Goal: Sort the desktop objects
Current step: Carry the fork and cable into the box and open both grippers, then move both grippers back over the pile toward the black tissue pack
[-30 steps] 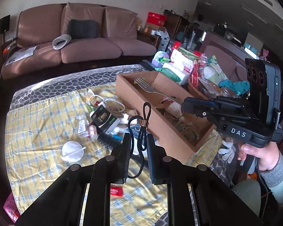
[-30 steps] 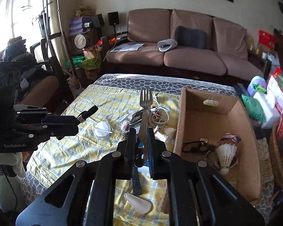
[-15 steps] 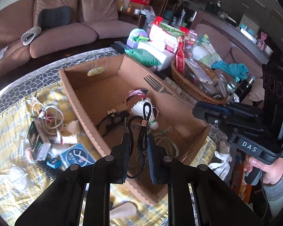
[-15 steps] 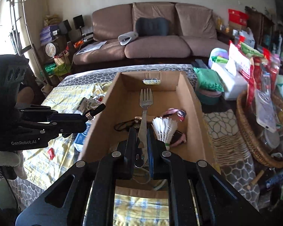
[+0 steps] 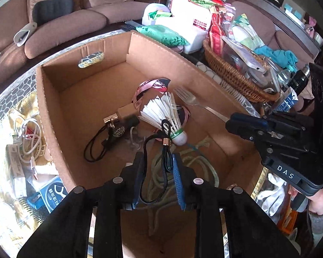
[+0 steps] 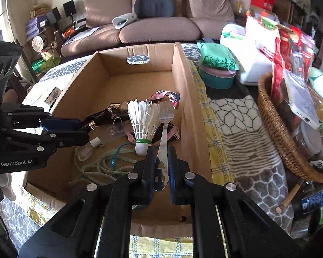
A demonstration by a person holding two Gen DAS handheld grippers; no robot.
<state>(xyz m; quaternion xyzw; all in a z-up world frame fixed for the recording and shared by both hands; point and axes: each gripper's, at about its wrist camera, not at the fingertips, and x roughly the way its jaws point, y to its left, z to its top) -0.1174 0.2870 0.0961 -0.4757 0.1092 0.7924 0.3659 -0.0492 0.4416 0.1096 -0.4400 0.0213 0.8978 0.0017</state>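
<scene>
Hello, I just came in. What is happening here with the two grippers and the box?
A person is sorting table clutter into a cardboard box, one handheld gripper in each hand. The left gripper, above the box, has its jaws opening around a black hair tie, apparently letting it drop in. The right gripper is shut on a fork, also over the box. A shuttlecock and a rope lie inside.

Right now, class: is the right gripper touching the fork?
Touching. The right wrist view shows the right gripper with its pads closed on the handle of the fork above the cardboard box.
</scene>
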